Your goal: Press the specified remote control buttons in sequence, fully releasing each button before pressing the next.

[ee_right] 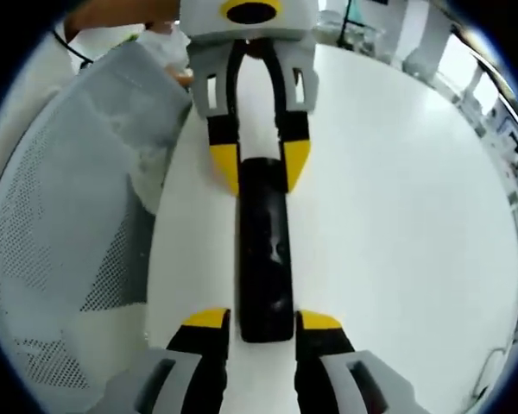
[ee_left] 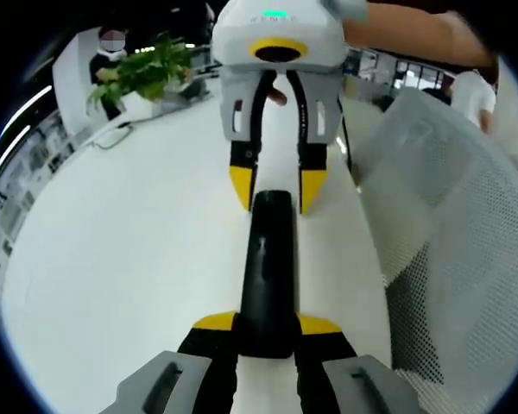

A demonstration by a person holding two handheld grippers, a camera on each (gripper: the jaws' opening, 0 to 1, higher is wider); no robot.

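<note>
Black remote lies on white table, held at both ends: left gripper jaws squeeze near end, right gripper jaws squeeze far end at 12 o'clock. Mesh chair close at 3 o'clock; open table toward 9. Left gripper view shows plant at 11.

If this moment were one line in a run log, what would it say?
remote: flat on white table | left claw: gripping one end | right claw: gripping other end | mesh chair: beside table
</note>
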